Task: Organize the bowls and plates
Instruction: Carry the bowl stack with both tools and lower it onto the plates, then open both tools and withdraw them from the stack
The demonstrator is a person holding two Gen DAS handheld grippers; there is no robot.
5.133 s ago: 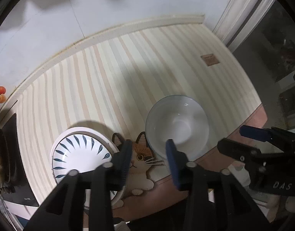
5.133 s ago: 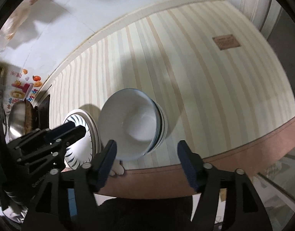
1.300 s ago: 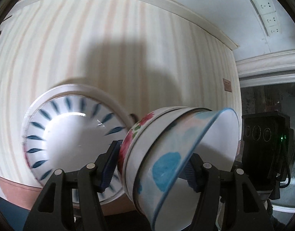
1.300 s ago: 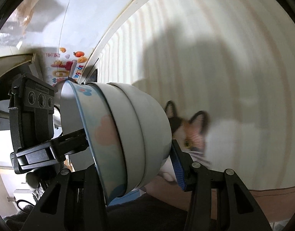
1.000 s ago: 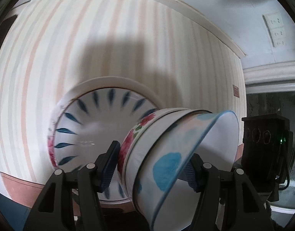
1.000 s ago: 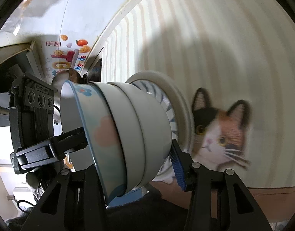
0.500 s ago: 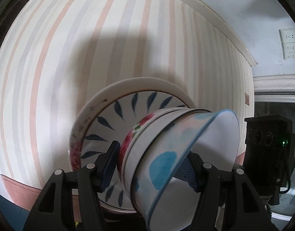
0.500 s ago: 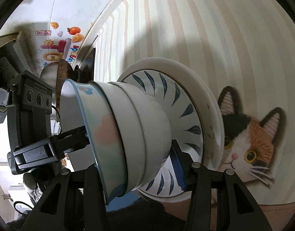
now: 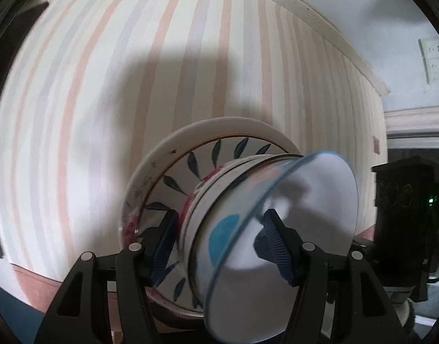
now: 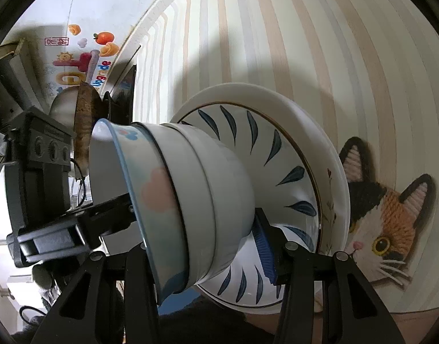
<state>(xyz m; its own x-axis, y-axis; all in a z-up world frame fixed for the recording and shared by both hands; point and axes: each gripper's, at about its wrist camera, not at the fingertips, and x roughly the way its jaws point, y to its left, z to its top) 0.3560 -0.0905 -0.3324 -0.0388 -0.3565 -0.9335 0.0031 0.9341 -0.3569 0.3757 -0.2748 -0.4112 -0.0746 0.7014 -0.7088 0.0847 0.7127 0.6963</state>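
We had the bowl stack [image 9: 248, 229] clamped between both grippers, left [image 9: 219, 246] and right [image 10: 208, 246], over the plates [image 10: 319, 132]; uneven release could've tipped the stack.

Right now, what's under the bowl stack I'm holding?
Beneath the bowl stack is the leaf-patterned plate, nested on a wider white plate on the striped cloth. The plate's centre is covered.

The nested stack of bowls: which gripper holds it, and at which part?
Both hold the nested stack of white ceramic bowls across its walls: left gripper on one side, right gripper on the opposite, over the blue-leaf plate.
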